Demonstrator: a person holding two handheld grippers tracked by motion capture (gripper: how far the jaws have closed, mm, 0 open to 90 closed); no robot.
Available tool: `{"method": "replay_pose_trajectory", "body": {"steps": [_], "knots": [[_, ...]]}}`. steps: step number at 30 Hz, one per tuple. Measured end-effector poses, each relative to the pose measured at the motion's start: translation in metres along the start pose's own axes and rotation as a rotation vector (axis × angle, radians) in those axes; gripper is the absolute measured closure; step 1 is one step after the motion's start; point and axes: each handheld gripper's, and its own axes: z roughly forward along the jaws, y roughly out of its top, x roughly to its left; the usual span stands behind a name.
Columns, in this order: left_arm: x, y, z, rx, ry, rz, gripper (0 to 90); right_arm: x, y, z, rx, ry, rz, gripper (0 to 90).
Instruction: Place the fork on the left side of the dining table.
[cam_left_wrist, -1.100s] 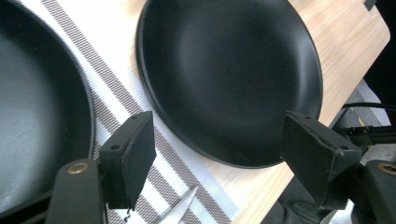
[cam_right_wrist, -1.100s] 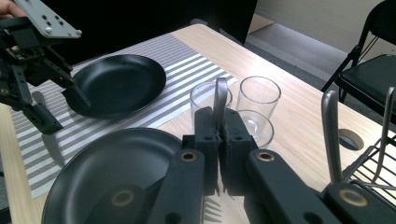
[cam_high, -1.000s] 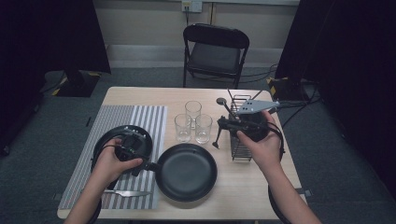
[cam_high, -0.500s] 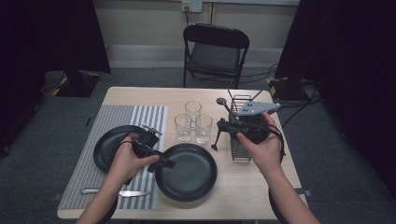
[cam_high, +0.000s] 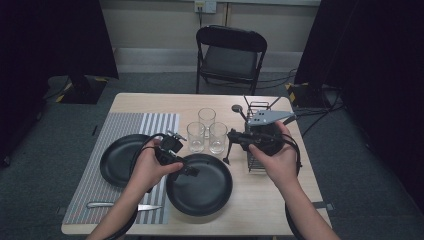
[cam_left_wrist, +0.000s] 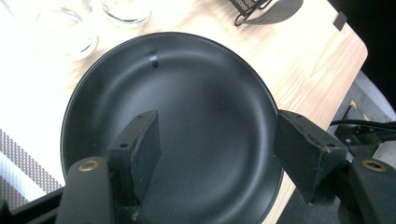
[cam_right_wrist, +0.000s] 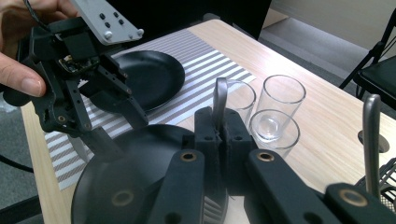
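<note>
My left gripper hovers over the near-left rim of a black plate at the table's front middle. Its jaws stand open and have just been closing a little, with nothing gripped between them. It also appears in the right gripper view, above the same plate. My right gripper is held above the table right of the glasses. It is shut on the handle of a metal utensil.
A second black plate lies on the striped placemat, with a knife near the front edge. A wire cutlery rack holding another utensil stands behind my right hand. A folding chair is beyond the table.
My left gripper has moved right, from above the plate on the placemat to the rim of the middle plate. The right gripper has stayed where it was.
</note>
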Motion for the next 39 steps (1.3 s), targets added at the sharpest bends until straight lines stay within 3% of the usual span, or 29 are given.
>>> {"method": "replay_pose_trajectory", "body": {"steps": [8, 12, 18, 22, 30, 36, 39], "knots": [[-0.006, 0.006, 0.01, -0.009, -0.016, 0.007, 32.1, 0.009, 0.003, 0.009, 0.011, 0.025, -0.014, 87.5], [-0.01, 0.01, 0.013, -0.038, -0.016, 0.001, 33.6, 0.011, 0.004, 0.012, 0.007, 0.037, -0.013, 87.5], [-0.017, 0.018, 0.014, -0.055, -0.032, 0.027, 36.0, 0.014, 0.004, 0.018, 0.017, 0.052, -0.01, 87.5], [-0.019, 0.021, 0.013, -0.077, -0.037, 0.025, 39.2, 0.014, 0.004, 0.019, 0.007, 0.059, -0.006, 87.5], [-0.02, 0.025, 0.015, -0.107, -0.042, 0.058, 48.0, 0.015, 0.003, 0.023, 0.007, 0.07, 0.003, 87.5], [-0.022, 0.027, 0.018, -0.126, -0.013, 0.09, 54.5, 0.016, 0.004, 0.025, 0.011, 0.073, 0.002, 87.5], [-0.023, 0.028, 0.018, -0.145, -0.015, 0.085, 57.0, 0.017, 0.004, 0.027, 0.016, 0.076, 0.002, 87.5]]}}
